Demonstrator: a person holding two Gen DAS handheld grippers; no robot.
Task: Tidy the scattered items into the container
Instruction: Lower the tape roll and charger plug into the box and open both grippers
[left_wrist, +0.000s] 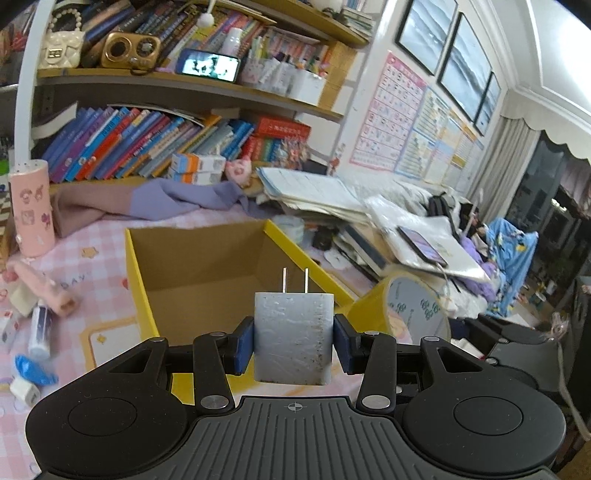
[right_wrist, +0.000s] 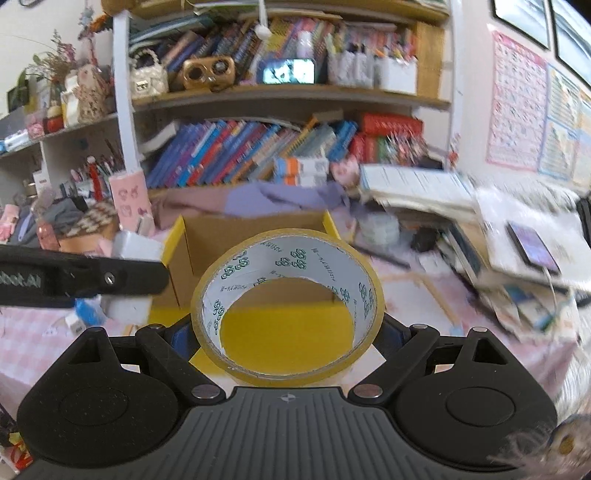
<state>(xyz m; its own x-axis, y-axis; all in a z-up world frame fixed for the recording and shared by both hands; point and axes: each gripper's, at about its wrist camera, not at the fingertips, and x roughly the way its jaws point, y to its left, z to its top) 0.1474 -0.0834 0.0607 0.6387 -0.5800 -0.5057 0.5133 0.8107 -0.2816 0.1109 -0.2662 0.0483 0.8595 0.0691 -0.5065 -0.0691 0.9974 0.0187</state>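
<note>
Both wrist views looked slightly downward, close over yellow cardboard box (left_wrist: 207, 273) (right_wrist: 255, 236); shared bookshelf (left_wrist: 155, 144) (right_wrist: 258, 144) behind.

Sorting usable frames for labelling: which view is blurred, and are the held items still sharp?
Left wrist view: mostly sharp; the grey two-pin plug adapter and yellow cardboard box are crisp, with fisheye bending at the edges. Right wrist view: right-hand clutter is motion-smeared, but the yellowish roll of packing tape stays sharp.
</note>
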